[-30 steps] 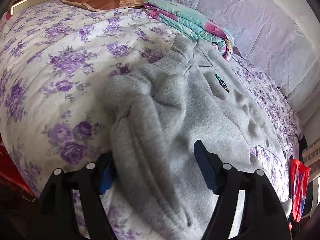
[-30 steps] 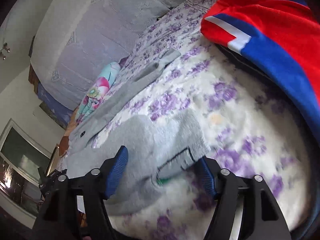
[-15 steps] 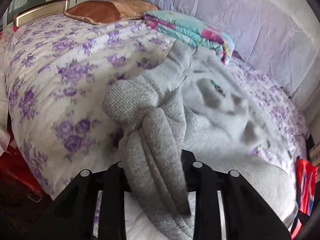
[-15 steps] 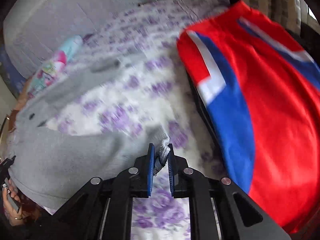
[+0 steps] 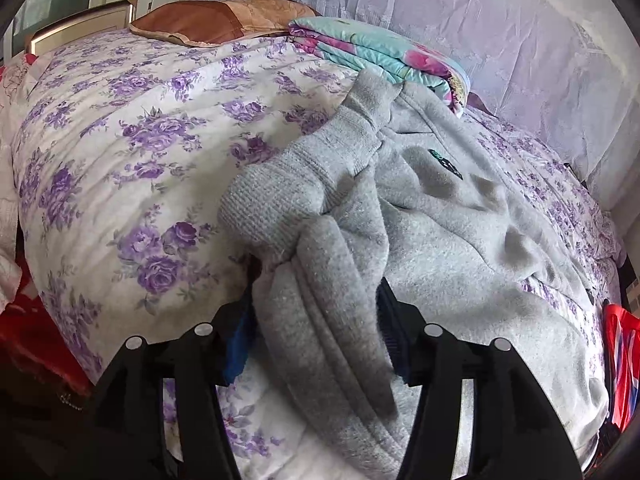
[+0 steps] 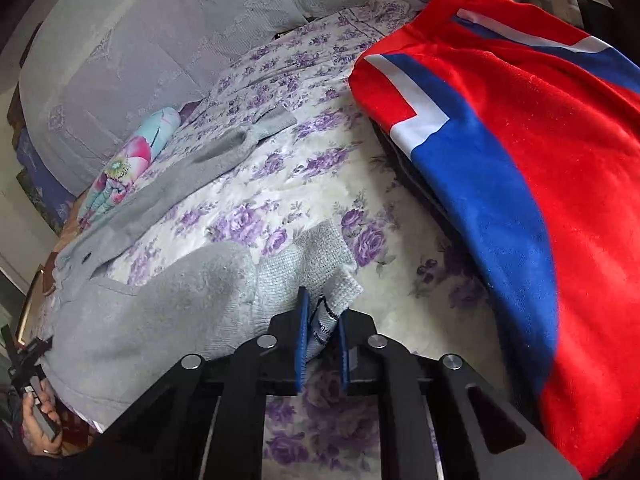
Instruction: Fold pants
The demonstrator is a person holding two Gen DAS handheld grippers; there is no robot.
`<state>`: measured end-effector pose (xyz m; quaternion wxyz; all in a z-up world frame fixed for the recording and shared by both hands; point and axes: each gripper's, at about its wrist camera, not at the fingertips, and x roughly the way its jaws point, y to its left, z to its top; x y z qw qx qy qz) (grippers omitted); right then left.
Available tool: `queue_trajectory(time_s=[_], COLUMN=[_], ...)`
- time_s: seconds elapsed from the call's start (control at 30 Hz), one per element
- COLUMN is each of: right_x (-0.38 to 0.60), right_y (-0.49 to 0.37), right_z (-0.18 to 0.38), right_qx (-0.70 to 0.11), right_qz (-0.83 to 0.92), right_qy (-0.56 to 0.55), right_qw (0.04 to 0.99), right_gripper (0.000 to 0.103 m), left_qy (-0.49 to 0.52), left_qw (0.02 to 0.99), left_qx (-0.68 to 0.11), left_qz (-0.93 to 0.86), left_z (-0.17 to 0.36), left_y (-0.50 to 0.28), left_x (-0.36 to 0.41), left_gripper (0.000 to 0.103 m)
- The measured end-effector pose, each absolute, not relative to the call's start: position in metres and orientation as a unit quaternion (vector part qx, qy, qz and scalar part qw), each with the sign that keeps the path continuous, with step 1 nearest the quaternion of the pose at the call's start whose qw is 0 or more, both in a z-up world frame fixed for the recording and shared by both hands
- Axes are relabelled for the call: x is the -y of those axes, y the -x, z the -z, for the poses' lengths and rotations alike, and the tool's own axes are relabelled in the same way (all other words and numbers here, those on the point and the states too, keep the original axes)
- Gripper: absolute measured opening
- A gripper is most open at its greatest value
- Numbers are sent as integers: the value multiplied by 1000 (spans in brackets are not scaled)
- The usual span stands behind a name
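- Left wrist view: grey pants [image 5: 460, 232] lie on the bed [image 5: 120, 152]; thick, soft fleece, likely limp.
- Left tongs [image 5: 316, 336] clamp the bunched waist.
- Right tongs [image 6: 322, 320] pinch a ribbed cuff [image 6: 320, 268]; best hold points.

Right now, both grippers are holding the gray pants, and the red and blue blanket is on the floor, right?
Not quite. The right wrist view shows the blanket on the bed. The left gripper and right gripper do each hold the pants.
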<state>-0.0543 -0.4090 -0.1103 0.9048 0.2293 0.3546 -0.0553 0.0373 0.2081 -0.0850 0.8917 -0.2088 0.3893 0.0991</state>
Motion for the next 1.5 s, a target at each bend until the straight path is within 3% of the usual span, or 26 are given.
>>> queue_trajectory(time_s=[0.13,0.27,0.3,0.33,0.4,0.53,0.67,0.73,0.8,0.87,0.97,1.0,1.1,1.17,1.2,1.27,1.3,1.33,1.5], right_x=[391,390,389,389,394,389,351,332,317,309,311,311,302,296,292,280,269,258,186], right_y=[84,76,80,84,97,106,71,50,35,20,0,7,11,6,-1,-22,-39,-58,-166], right_z=[71,104,107,102,84,45,34,35,41,60,114,114,97,66,48,12,-2,-12,-27], right_qx=[-314,-417,-412,-398,-353,-279,-308,-324,-339,-368,-446,-416,-417,-394,-381,-351,-345,-345,-365], right_qz=[114,136,140,159,204,129,-11,-46,-63,-44,-31,-37,-36,-66,-74,-100,-119,-135,-210], right_qy=[-137,-108,-96,-85,-80,-123,-137,-137,-135,-130,-131,-120,-93,-86,-74,-51,-37,-23,82], right_qw=[933,892,895,899,909,943,941,935,929,920,885,901,903,913,918,930,930,928,903], right_gripper=[7,11,16,33,41,42,42,43,48,53,51,47,47,47,51,66,73,73,73], left_qy=[211,161,157,149,133,129,128,134,103,72,96,88,50,98,119,132,133,137,239], left_qw=[891,896,895,894,892,888,911,925,934,931,890,899,909,907,910,918,921,919,849], left_qx=[-380,-385,-390,-397,-412,-426,-379,-352,-342,-357,-443,-427,-411,-408,-397,-373,-367,-370,-470], left_qz=[-132,-154,-151,-146,-135,-117,-96,-53,-28,-32,-51,-52,-56,-19,0,4,-1,-14,29], left_z=[86,85,85,83,76,48,-2,-21,-20,8,84,91,84,60,43,13,5,-1,22], left_y=[-33,-33,-32,-31,-23,6,29,29,13,-15,-55,-54,-45,-45,-48,-64,-75,-91,-192], left_x=[-207,-195,-196,-196,-198,-205,-198,-182,-156,-139,-154,-156,-146,-154,-160,-173,-178,-185,-211], left_gripper=[52,52,53,54,59,63,61,68,75,76,74,75,74,75,78,97,99,99,98])
